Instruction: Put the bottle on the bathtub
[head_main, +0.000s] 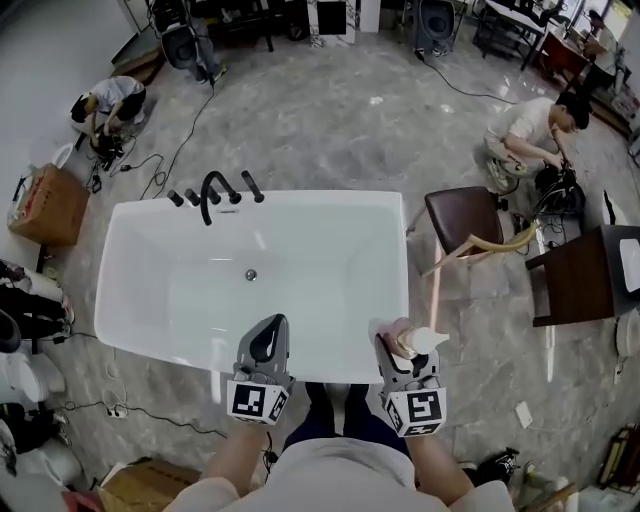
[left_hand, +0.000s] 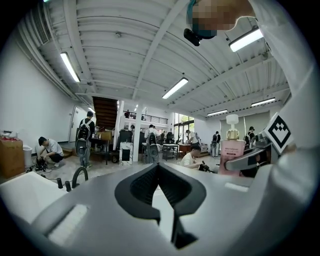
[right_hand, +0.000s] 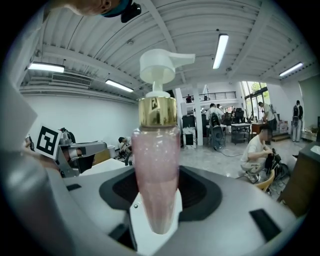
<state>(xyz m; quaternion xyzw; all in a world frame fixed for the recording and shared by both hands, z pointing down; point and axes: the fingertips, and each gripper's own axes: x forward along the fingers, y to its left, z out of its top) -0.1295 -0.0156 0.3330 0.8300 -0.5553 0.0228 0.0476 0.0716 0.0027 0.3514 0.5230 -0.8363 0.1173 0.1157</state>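
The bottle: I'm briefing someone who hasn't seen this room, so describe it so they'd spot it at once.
Find the white bathtub in the middle of the floor. At its near right corner the right gripper holds the bottle upright. It alone is pink, with a gold collar and a white pump top.

Bottle (right_hand: 155, 170): translucent pink body, faintly frosted; shiny gold collar; smooth white plastic pump.
Bathtub (head_main: 330, 200): glossy white, smooth.
Faucet (head_main: 212, 190): matt black.
Floor (head_main: 330, 130): polished grey veined stone.
Chair (head_main: 462, 215): dark brown glossy seat, pale wood frame.
Box (head_main: 50, 205): brown cardboard.
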